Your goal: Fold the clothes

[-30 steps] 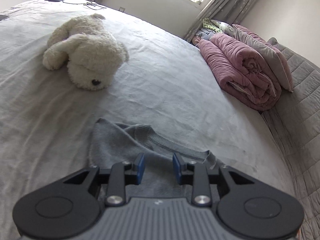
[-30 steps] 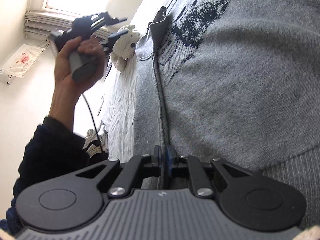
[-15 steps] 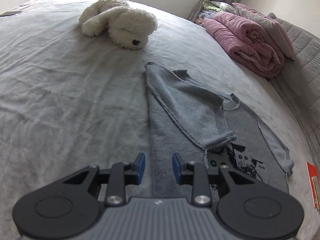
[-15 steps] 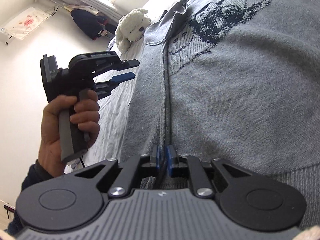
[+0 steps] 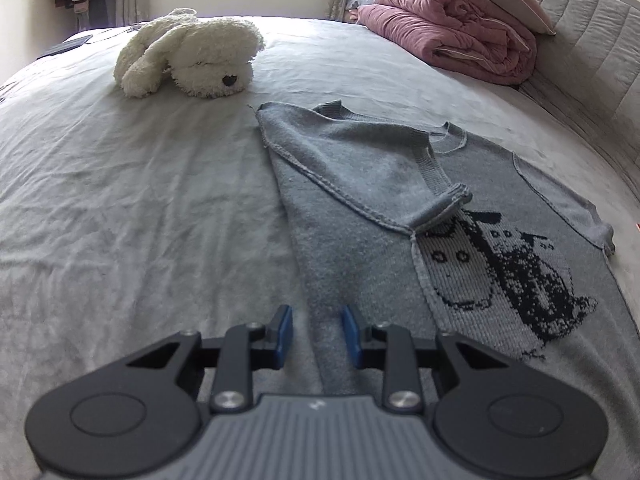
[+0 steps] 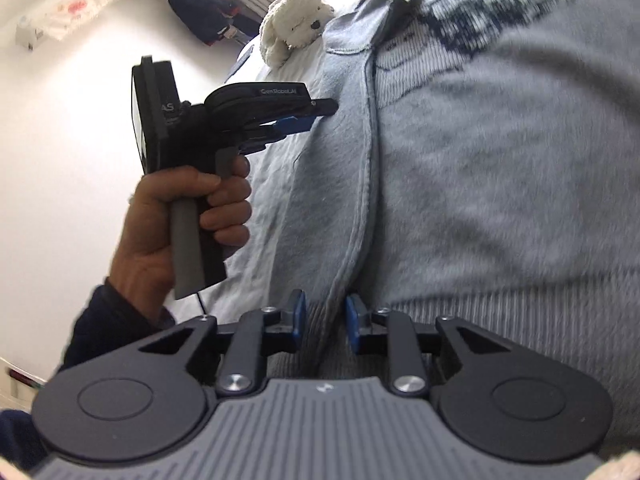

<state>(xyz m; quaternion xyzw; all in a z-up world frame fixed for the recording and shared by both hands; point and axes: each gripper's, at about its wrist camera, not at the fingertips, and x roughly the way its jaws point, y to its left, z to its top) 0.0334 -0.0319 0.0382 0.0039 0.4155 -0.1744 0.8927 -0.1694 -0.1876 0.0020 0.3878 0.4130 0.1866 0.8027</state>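
Note:
A grey knitted sweater (image 5: 360, 200) with dark animal figures lies flat on the bed, its left side and sleeve cuff (image 5: 444, 208) folded over onto the chest. My left gripper (image 5: 316, 332) hovers open just over the folded left edge near the hem, nothing between its pads. In the right wrist view the same left gripper (image 6: 304, 120) is held by a hand (image 6: 160, 216) beside the sweater (image 6: 480, 180). My right gripper (image 6: 325, 316) sits at the ribbed hem. Its jaws are opening, with the folded edge's ridge lying loose between them.
A white plush dog (image 5: 192, 56) lies on the grey sheet (image 5: 120, 200) beyond the sweater. A rolled pink quilt (image 5: 452, 32) and pillows sit against the padded headboard (image 5: 592, 40) at the far right. Dark clothes hang by the far wall.
My left gripper drew back from the collar end toward the hem and sank closer to the bed. The right jaws, shut on the folded edge before, have parted.

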